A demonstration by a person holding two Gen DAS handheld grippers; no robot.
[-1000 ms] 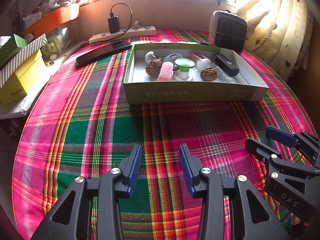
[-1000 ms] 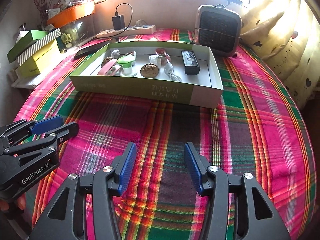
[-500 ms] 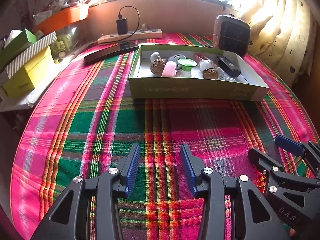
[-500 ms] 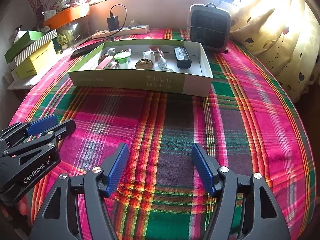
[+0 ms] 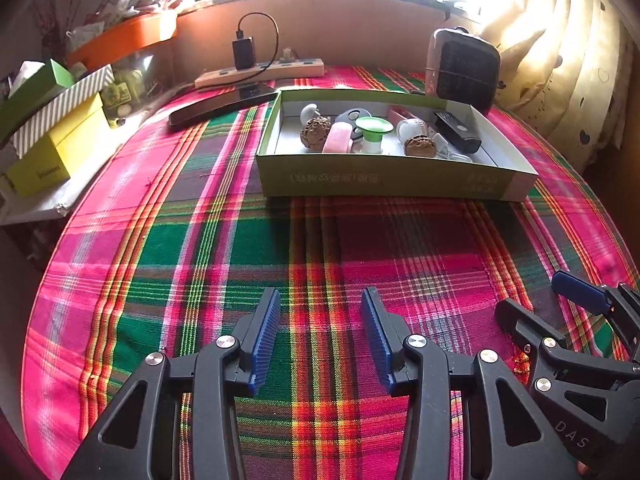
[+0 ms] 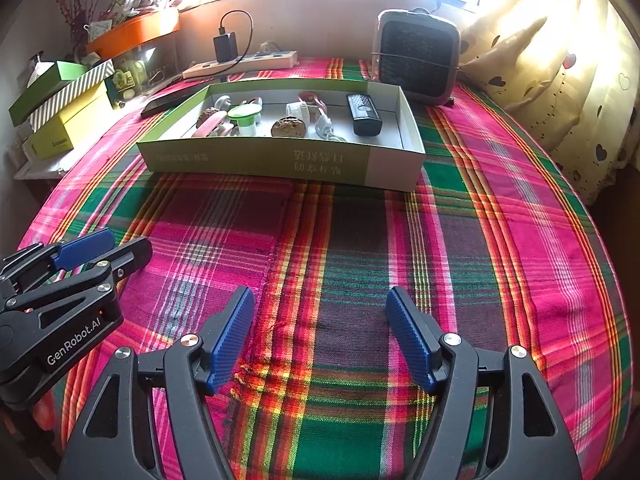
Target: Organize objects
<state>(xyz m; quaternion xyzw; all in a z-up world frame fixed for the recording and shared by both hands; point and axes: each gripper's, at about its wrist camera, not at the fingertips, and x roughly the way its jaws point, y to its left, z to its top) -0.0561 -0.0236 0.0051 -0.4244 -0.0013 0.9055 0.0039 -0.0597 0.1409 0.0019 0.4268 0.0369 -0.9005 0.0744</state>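
Left gripper (image 5: 318,312) marked "GenRobot.AI", right gripper (image 6: 320,312) marked "DAS": both parted, empty, near tablecloth (image 6: 500,240) front edge.

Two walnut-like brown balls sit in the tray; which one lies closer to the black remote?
The walnut right of the green stand, beside the black remote. The other walnut sits near the tray's left end.

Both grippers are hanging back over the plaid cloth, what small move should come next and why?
Probably ease the right gripper forward toward the green box. Its jaws stand wide open and empty, well short of the box, and the black remote lies at the box's right end, nearest that side.
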